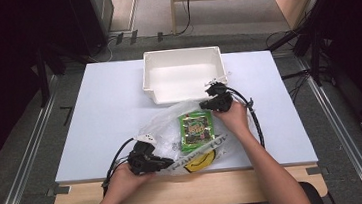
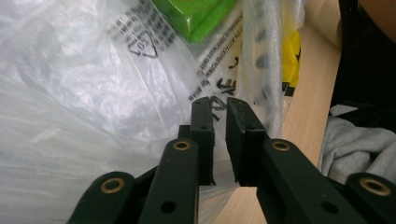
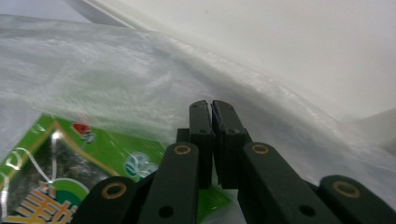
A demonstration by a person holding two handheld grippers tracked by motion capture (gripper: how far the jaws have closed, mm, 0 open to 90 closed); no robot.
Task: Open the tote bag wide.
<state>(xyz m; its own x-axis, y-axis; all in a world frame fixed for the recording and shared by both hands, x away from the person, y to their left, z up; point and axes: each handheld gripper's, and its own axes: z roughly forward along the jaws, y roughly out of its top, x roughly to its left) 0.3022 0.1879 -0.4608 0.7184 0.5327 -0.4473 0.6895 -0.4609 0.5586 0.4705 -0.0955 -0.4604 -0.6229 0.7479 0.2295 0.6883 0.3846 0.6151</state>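
Just in front of the white bin (image 1: 183, 74), the right claw (image 1: 208, 103) pinches the clear plastic bag (image 1: 171, 120) holding a green packet (image 1: 196, 128), while the left claw (image 2: 219, 116) stands slightly parted at the bag's near edge.

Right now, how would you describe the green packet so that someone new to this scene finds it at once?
Start at the white bin at the table's far edge. Just in front of it lies a clear plastic bag with a yellow smiley print. The green packet lies inside that bag, the one bright green, dark-centred thing on the table.
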